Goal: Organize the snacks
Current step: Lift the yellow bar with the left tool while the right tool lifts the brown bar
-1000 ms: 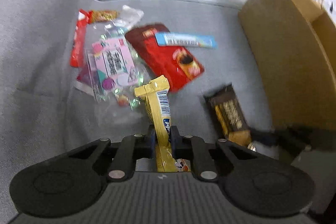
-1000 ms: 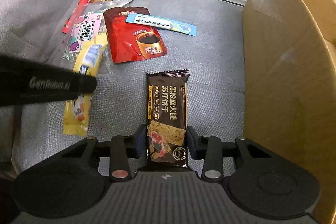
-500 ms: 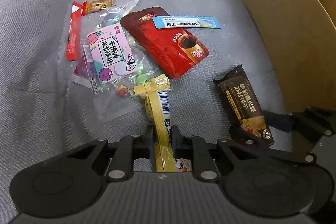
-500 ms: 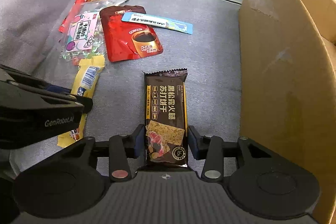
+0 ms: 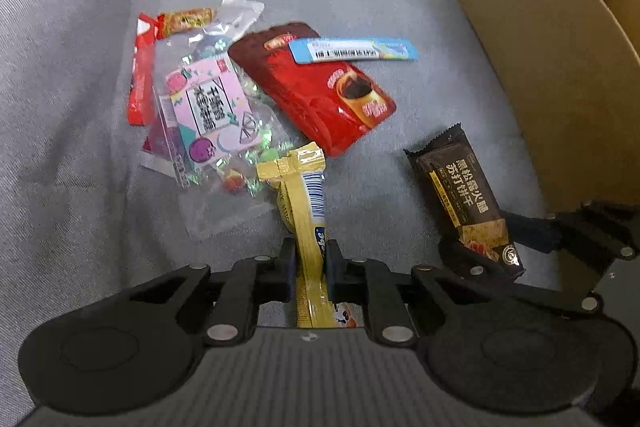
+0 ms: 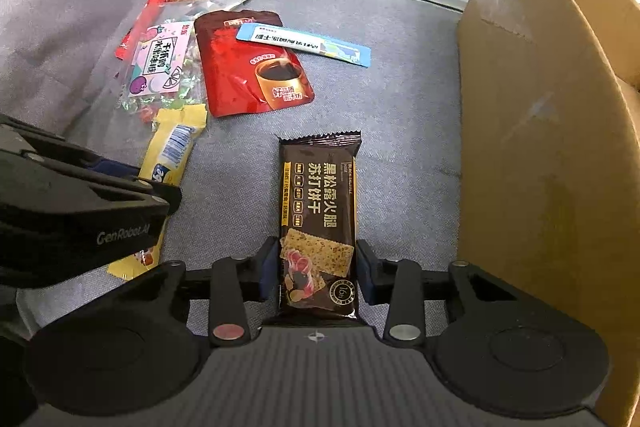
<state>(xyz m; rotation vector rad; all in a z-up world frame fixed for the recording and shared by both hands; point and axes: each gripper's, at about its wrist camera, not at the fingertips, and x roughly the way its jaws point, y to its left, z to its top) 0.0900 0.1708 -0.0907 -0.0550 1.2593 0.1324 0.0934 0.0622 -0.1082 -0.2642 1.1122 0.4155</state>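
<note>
Right of both tongs stood the cardboard box [image 6: 532, 131]; my right tongs [image 6: 317, 269], nearer it, pinched the cracker bar [image 6: 318, 203] lengthwise, my left tongs [image 5: 311, 261] the yellow stick [image 5: 308, 211].

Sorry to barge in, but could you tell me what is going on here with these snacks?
A person is sorting snacks with two hand-held tongs. The left tongs are shut on a yellow snack stick; the right tongs grip a dark cracker bar. More packets, including a red coffee pouch, lie on the grey cloth beside an open cardboard box.
</note>
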